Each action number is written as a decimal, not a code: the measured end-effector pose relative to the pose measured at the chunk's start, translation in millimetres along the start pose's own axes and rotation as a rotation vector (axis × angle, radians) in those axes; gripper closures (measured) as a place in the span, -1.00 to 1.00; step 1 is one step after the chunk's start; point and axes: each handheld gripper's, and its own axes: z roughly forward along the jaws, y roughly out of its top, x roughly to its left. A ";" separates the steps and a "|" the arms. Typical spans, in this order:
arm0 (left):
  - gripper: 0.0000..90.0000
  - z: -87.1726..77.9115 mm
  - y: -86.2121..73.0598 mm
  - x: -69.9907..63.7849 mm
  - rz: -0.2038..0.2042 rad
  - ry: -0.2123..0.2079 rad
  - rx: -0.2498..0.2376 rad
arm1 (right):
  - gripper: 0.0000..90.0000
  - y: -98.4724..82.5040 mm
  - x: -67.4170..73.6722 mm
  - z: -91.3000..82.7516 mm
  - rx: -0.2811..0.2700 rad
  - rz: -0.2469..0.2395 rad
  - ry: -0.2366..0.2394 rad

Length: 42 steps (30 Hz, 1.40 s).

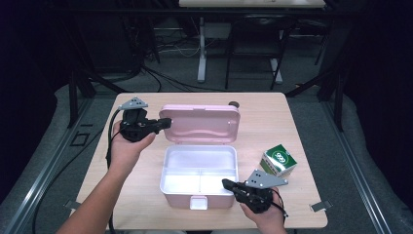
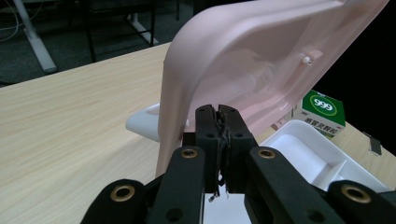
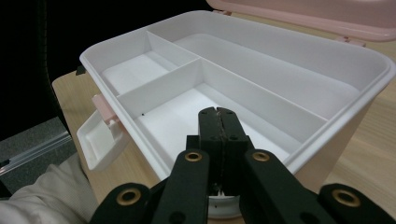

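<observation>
High view: a pink box (image 1: 198,175) stands in the middle of the desk (image 1: 272,122) with its pink lid (image 1: 200,123) swung up and back behind the white tray. The left claw (image 1: 164,122) sits at the lid's left edge, jaws together. The right claw (image 1: 228,184) rests at the box's front right corner, closed and empty. A green-and-white carton (image 1: 279,160) stands just right of the box.

Left gripper view: the left claw (image 2: 218,112) is pressed shut right against the inside of the lid (image 2: 261,56); beyond the lid the carton (image 2: 322,112) stands beside the box.

Right gripper view: the right claw (image 3: 217,114) is closed on nothing, poised above the box's (image 3: 327,140) front compartment, near its white latch (image 3: 100,140).
</observation>
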 end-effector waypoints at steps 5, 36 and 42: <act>0.91 6.1 0.7 4.5 -0.005 0.008 0.014 | 1.00 -0.6 0.1 0.5 -0.011 0.010 0.002; 0.38 14.9 -17.9 11.7 0.070 0.006 0.128 | 1.00 -2.8 -0.9 0.1 -0.032 0.013 0.009; 0.37 11.5 -16.4 4.9 0.115 0.000 0.167 | 1.00 -3.2 -0.5 0.2 -0.036 0.010 0.006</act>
